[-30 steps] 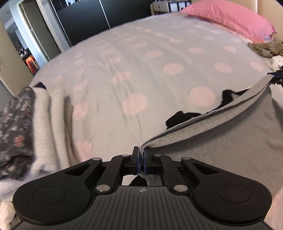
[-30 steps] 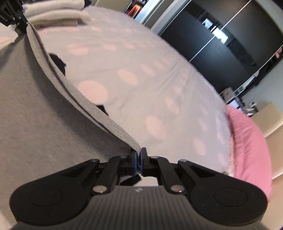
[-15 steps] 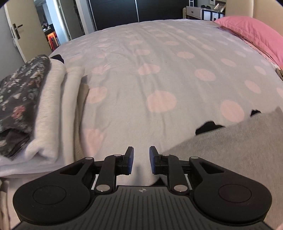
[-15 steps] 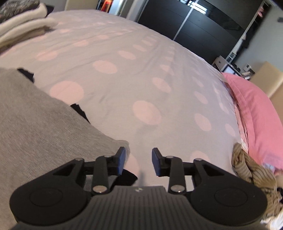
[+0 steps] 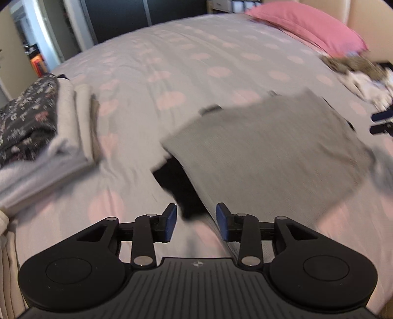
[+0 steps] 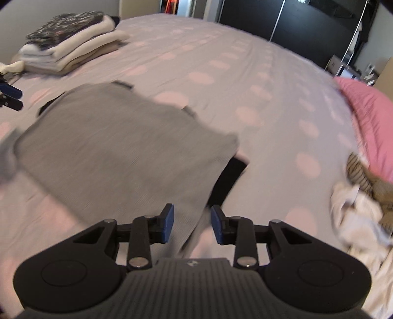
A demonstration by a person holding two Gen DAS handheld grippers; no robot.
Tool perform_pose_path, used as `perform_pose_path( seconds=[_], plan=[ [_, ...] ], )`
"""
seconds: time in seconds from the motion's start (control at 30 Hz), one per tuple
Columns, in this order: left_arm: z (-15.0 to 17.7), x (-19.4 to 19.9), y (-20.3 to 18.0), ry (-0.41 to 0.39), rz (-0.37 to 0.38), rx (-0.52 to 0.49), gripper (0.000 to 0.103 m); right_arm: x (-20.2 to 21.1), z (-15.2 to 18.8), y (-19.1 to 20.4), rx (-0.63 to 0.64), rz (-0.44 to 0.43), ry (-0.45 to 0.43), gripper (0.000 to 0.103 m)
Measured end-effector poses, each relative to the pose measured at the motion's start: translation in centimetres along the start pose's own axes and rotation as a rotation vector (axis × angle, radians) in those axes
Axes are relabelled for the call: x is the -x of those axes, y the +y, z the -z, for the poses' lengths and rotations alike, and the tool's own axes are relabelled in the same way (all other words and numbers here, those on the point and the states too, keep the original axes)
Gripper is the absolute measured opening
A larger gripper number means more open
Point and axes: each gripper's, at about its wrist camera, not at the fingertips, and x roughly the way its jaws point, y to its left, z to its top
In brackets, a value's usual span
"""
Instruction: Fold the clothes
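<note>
Grey knit garment (image 5: 265,147), folded flat with black fabric (image 5: 179,181) showing from beneath its edges, lies on the polka-dot bedspread (image 5: 196,56) (pale lilac-grey with pink dots), near the bed's front edge and between the two grippers. Both views are motion-blurred.

Left gripper (image 5: 196,222): black body, blue-padded fingers set wide apart and holding nothing; the garment's near left edge and the black fabric lie just ahead of the gap. Right gripper (image 6: 192,223): fingers likewise spread and empty, above the garment's near right edge. Each gripper's blue tips appear at the frame edge of the other's view.

Stack of folded clothes (image 6: 71,46), with a dark floral piece over cream and beige layers, sits well apart at the left of the bed. A pink pillow (image 6: 371,115) lies at the right, with a heap of unfolded striped and white clothes (image 6: 363,196) near it. Dark glossy wardrobe doors (image 6: 282,19) stand beyond the bed.
</note>
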Motion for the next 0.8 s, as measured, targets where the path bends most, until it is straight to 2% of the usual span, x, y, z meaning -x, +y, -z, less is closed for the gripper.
perform_pose_path(
  seconds=[0.13,0.27,0.37,0.5,0.6,0.63,0.7,0.73,0.8],
  plan=[
    [2.5,0.5,-2.1,0.03,0.021,-0.058,0.043,1.7,3.5,1.7,0.021,-0.03,0.017,0.037],
    [4.4,-0.3,-3.7,0.057,0.034,-0.098,0.043,1.2,5.7,2.4,0.052,-0.042,0.02,0.037],
    [5.3,-1.7,-4.0,0.063,0.04,-0.101,0.043,0.1,6.4,2.4,0.07,-0.036,0.024,0.037],
    [5.4,-2.7,-4.9,0.064,0.047,-0.149,0.042,-1.1,5.7,1.9,0.05,-0.041,0.017,0.036],
    [5.0,-3.2,-5.2,0.068,0.05,-0.147,0.032,-1.9,5.1,2.0,0.047,-0.053,0.032,0.033],
    [4.9,-3.3,-5.2,0.071,0.064,-0.14,0.026,-2.3,5.1,2.0,0.05,-0.055,0.047,0.029],
    [4.7,-3.4,-5.2,0.071,0.073,-0.136,0.015,-2.8,5.2,2.1,0.049,-0.049,0.07,0.012],
    [4.6,-3.4,-5.3,0.069,0.065,-0.139,0.005,-3.0,5.2,2.0,0.043,-0.045,0.078,0.009],
    [4.4,-3.4,-4.9,0.076,0.064,-0.118,0.002,-2.9,5.2,1.5,0.014,-0.048,0.092,0.005]
  ],
)
